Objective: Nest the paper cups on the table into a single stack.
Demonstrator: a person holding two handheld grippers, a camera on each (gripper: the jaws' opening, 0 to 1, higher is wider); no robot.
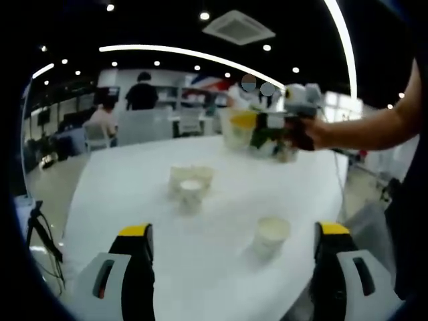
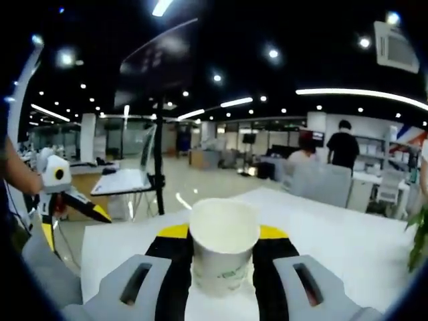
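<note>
Office lights hang over a white table (image 1: 200, 247). Left gripper view: left gripper (image 1: 231, 267) gapes wide, holding nothing; one paper cup (image 1: 270, 235) stands near it, a cluster of cups (image 1: 190, 183) beyond. Right gripper view: right gripper (image 2: 222, 257) clamps a raised cup (image 2: 223, 246). Stacking looks barely begun.
</note>
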